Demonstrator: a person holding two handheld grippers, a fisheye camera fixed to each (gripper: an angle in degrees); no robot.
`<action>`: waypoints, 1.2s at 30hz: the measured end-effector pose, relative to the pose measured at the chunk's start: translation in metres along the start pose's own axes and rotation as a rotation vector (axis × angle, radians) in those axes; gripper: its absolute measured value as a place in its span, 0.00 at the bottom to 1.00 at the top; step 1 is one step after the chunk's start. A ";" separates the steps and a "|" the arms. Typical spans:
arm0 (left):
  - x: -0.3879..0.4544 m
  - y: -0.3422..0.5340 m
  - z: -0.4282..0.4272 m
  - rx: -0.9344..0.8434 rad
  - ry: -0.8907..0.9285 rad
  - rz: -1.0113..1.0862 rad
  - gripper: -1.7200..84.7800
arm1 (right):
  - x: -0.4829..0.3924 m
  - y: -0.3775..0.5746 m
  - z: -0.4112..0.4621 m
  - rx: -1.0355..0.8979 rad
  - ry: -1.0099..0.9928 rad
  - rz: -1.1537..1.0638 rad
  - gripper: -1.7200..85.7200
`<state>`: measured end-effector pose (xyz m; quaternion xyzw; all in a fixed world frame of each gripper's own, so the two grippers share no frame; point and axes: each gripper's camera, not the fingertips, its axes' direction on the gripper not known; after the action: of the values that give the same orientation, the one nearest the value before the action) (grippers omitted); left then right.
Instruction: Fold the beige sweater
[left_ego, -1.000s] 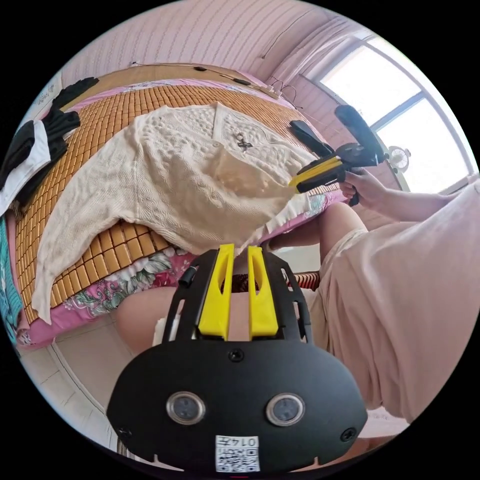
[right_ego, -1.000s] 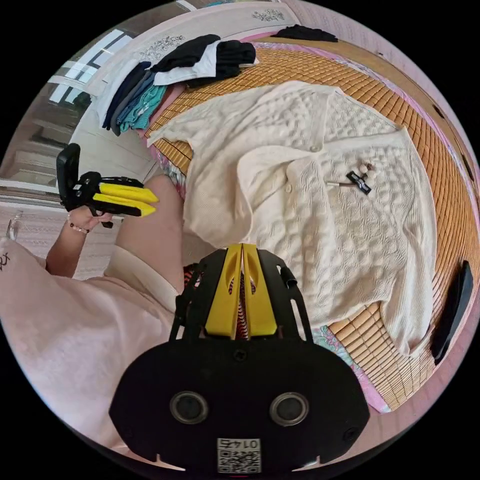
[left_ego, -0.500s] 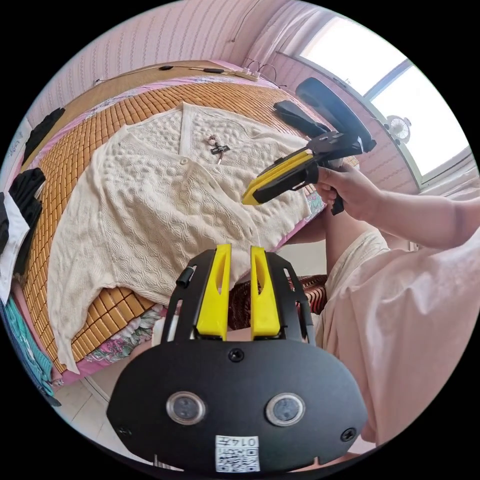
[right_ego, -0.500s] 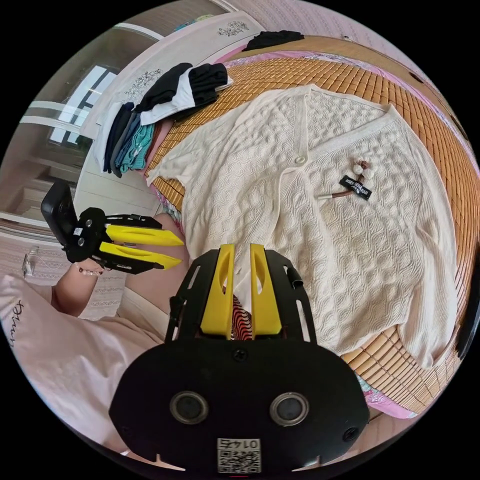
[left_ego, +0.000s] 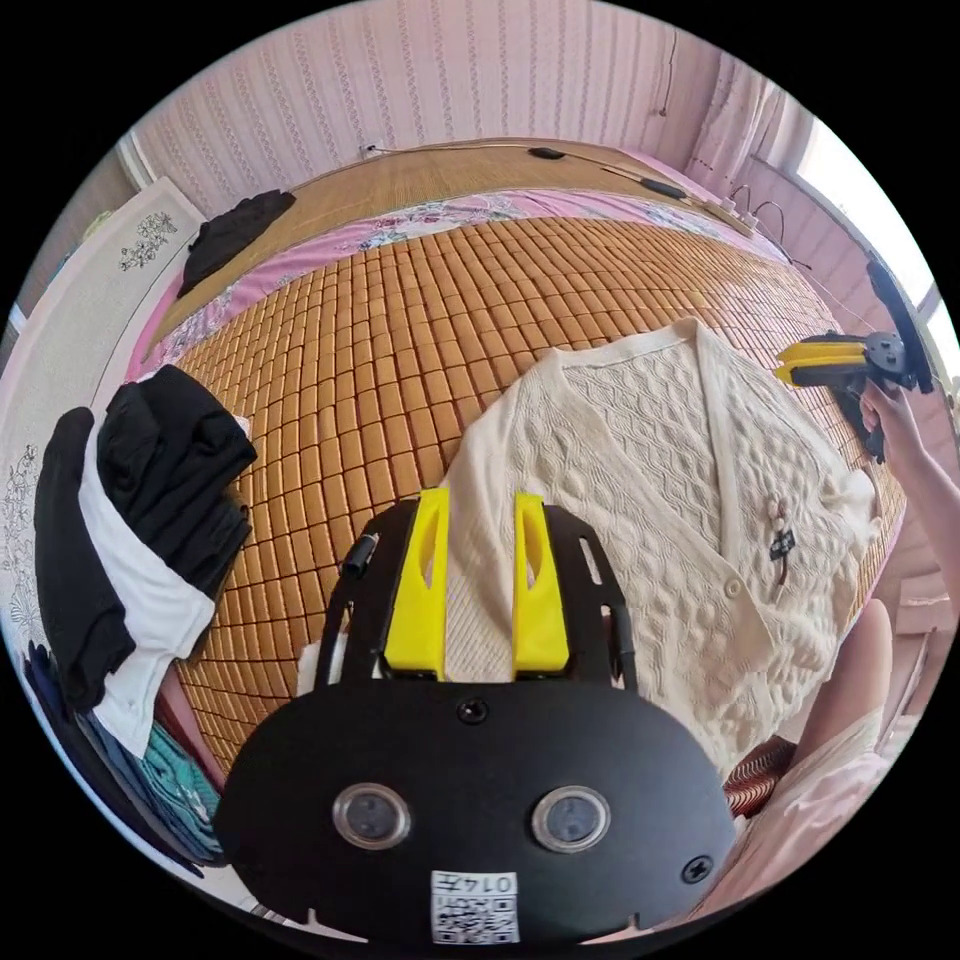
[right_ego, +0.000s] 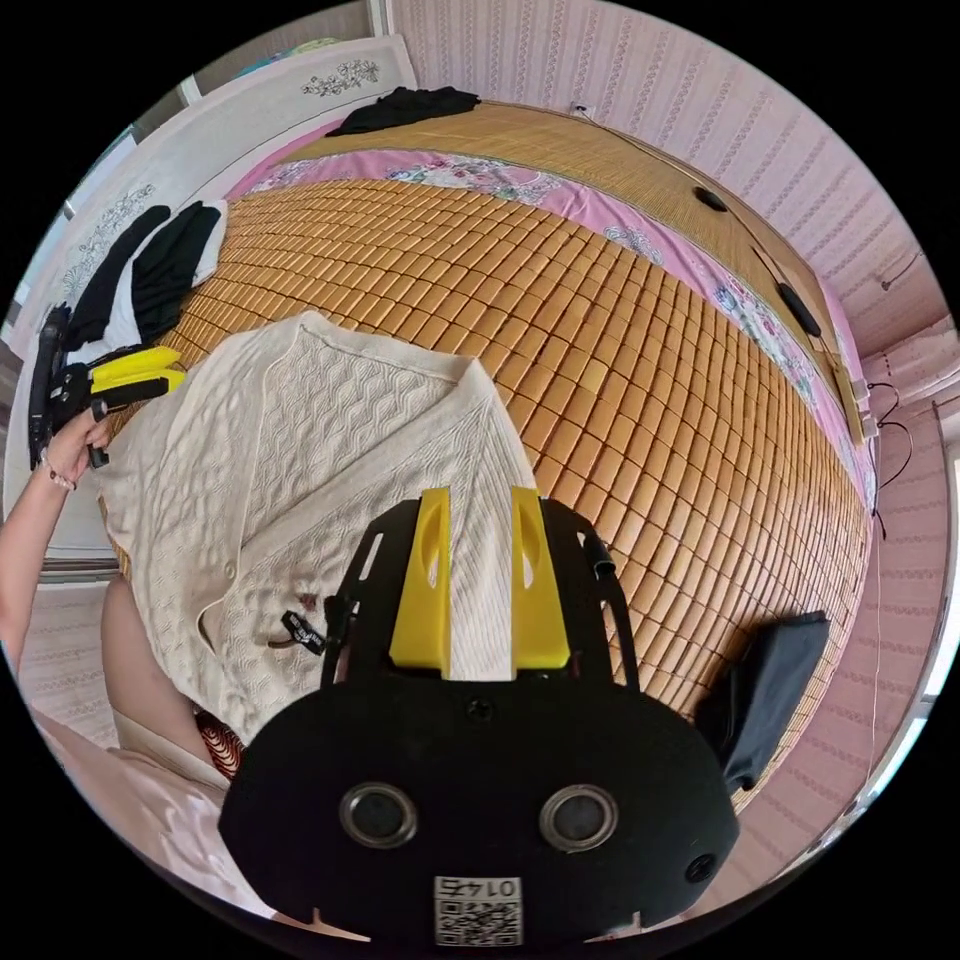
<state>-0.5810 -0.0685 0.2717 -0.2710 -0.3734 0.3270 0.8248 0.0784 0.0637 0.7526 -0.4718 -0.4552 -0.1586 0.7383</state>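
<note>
The beige sweater (left_ego: 640, 500) lies spread flat, front side up, on the bamboo mat (left_ego: 400, 320) that covers the bed, at the near edge of the mat beside the person. A small hang tag (left_ego: 781, 540) rests on the sweater front, next to the button placket.

Left tongs (left_ego: 478, 505): the two yellow jaws stand apart with a clear gap. Sweater fabric shows in the gap, at the sweater's left shoulder region. The jaws grip nothing; whether they touch the fabric cannot be told.

Right tongs (right_ego: 478, 505): the two yellow jaws stand apart by a similar gap, above the sweater's right shoulder region. Nothing is clamped between them.

In the left gripper view, the right tongs appear at the far right, held in the person's hand (left_ego: 893, 415), at the sweater's right edge. In the right gripper view, the left tongs appear at the far left, at the sweater's left edge.

A pile of black and white clothes (left_ego: 130, 520) sits on the mat to the left of the sweater, well apart from it. A black garment (left_ego: 235, 230) lies at the far left corner of the bed. A dark flat object (right_ego: 770, 680) lies at the mat's near right edge.
</note>
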 end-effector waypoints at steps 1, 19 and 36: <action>-0.001 -0.006 0.007 -0.027 -0.008 -0.001 0.17 | 0.003 -0.004 0.006 -0.007 -0.002 0.009 0.14; 0.001 -0.027 0.005 0.082 0.003 -0.086 0.06 | 0.051 0.017 -0.013 0.133 -0.068 0.110 0.07; 0.158 0.231 0.001 -0.085 0.176 0.165 0.07 | -0.182 0.221 0.030 -0.111 -0.451 -0.122 0.03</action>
<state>-0.5798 0.1962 0.1818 -0.3632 -0.2893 0.3526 0.8125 0.1123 0.1647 0.4852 -0.5069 -0.6266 -0.1183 0.5800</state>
